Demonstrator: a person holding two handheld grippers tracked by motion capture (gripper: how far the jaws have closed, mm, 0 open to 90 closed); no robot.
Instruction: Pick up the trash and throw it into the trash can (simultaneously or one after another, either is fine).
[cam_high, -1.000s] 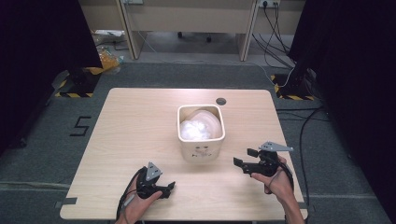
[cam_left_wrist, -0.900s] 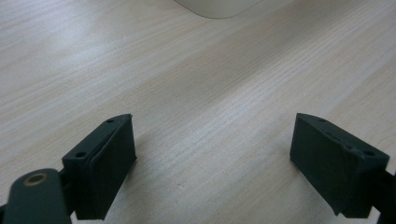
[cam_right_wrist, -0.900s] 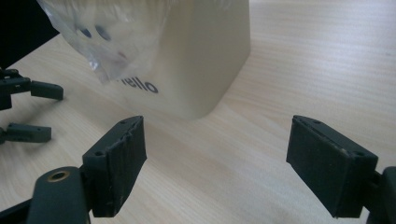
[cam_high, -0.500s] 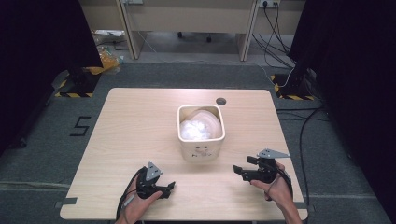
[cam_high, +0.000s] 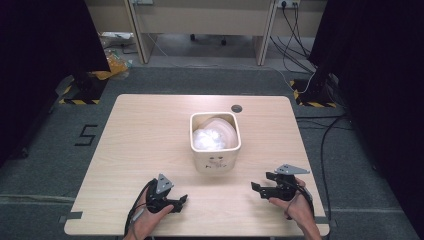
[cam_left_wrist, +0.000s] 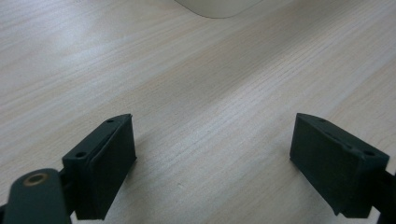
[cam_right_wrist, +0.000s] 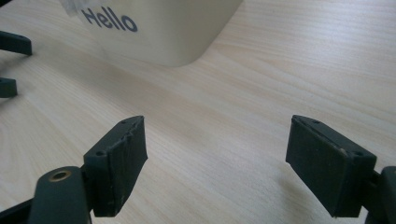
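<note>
Waiting by the bin (cam_high: 215, 140), nothing picked up yet.
Left gripper (cam_high: 176, 202) at 7 o'clock, right gripper (cam_high: 261, 184) at 4 o'clock; both jaws wide apart, empty.

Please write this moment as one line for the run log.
left claw: open, empty | right claw: open, empty | cream square plastic bin: untouched, between them

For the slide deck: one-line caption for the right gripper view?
Open right gripper above the wooden table, facing a cream bin printed "Hello".
</note>
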